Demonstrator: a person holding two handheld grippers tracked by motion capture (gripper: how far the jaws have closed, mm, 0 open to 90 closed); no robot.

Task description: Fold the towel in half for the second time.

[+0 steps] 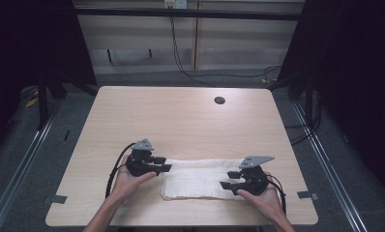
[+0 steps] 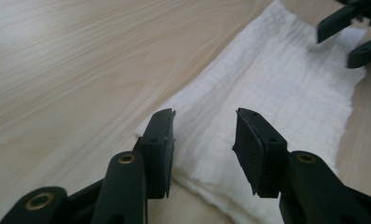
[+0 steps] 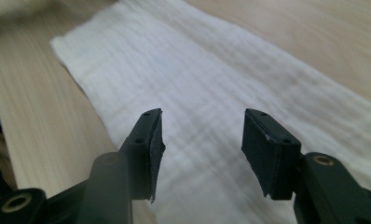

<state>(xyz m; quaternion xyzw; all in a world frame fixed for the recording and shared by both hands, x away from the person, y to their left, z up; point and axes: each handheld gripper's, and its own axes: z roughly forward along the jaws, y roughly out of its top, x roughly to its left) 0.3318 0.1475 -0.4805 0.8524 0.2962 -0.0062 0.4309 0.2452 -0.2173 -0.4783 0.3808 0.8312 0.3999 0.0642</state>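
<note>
Cloth (image 1: 200, 180): white, folded, laid flat at 6 o'clock on the table (image 1: 181, 116).
Left gripper (image 1: 162, 164): released, positioned at the cloth's 9 o'clock end.
Right gripper (image 1: 229, 180): released, positioned at its 3 o'clock end.

The person's 2 forearms enter from 6 o'clock, splaying toward 11 and 1; the left hand (image 1: 124, 181) grips the left gripper (image 1: 164, 164), jaws parted and pointing toward 3 o'clock; the right hand (image 1: 264, 197) grips the right gripper (image 1: 229, 180), jaws likewise apart, pointing toward 9 o'clock; nothing is pinched.
</note>
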